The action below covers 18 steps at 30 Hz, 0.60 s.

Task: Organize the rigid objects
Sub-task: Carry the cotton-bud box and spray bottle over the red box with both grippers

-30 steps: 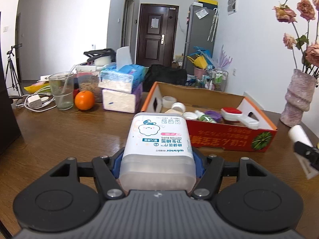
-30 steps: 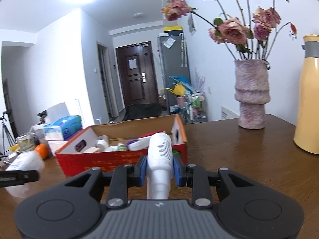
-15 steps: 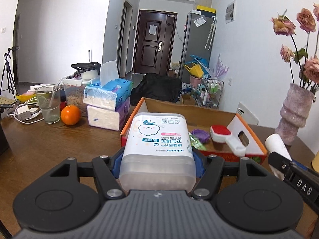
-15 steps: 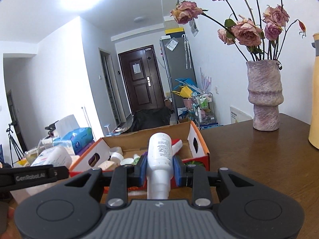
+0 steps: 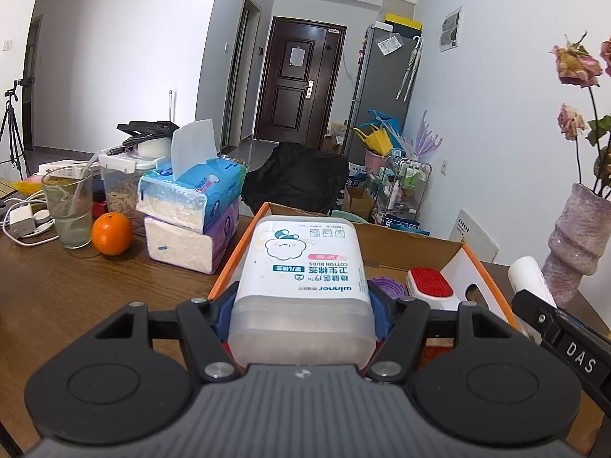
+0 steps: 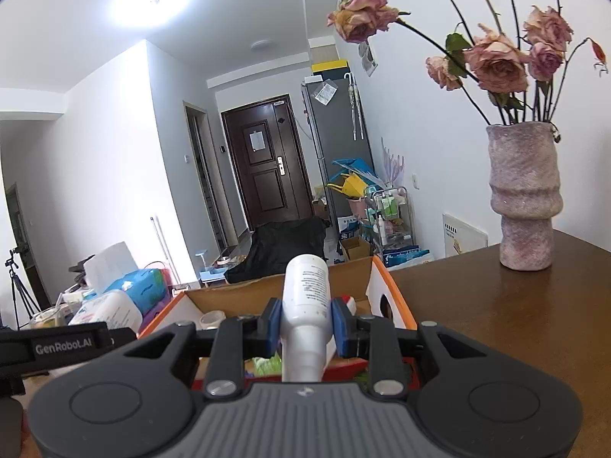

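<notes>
The left tool (image 5: 301,301) grips a frosted cotton-bud box (image 5: 301,274), the right tool (image 6: 305,322) a smooth white bottle (image 6: 305,305), both partly hiding the cardboard box (image 5: 416,246).

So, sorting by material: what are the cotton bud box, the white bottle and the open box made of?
Cotton bud box: likely frosted plastic, translucent with a printed label. White bottle: probably matte opaque plastic. Open box: cardboard, plain brown inside.

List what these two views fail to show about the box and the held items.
- Left wrist view: the cotton bud tub in the left gripper hides most of the cardboard box floor.
- Right wrist view: the right gripper covers the white bottle cap end.
- Bottle print: too small to read.
</notes>
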Tool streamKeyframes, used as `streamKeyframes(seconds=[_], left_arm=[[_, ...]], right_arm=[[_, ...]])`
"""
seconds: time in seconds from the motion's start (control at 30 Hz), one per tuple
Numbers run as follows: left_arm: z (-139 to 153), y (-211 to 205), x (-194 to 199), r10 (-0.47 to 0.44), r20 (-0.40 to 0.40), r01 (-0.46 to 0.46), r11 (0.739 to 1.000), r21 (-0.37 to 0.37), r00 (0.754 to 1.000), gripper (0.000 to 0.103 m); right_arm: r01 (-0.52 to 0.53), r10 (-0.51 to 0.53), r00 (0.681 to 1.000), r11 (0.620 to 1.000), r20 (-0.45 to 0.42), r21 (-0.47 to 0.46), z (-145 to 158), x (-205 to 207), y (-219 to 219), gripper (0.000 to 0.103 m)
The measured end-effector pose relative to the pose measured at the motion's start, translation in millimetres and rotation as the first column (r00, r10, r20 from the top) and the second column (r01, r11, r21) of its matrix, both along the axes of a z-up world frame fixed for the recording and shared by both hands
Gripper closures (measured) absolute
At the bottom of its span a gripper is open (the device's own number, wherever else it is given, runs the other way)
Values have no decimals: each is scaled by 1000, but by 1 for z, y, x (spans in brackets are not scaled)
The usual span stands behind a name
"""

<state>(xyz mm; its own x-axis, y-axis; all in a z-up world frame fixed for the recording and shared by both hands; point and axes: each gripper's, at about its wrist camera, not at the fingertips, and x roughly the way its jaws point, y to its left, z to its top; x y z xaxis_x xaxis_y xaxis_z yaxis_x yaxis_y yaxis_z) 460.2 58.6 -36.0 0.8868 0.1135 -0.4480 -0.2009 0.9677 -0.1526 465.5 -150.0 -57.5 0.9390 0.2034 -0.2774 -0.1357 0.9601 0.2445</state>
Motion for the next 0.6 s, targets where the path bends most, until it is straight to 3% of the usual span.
streamKeyframes(seconds=[0.6], left_arm=[[-2,8,70,1,9,-1,999,34,1000,37]], right_arm=[[-13,13,1000,999,14,-51,-3,69,19,76]])
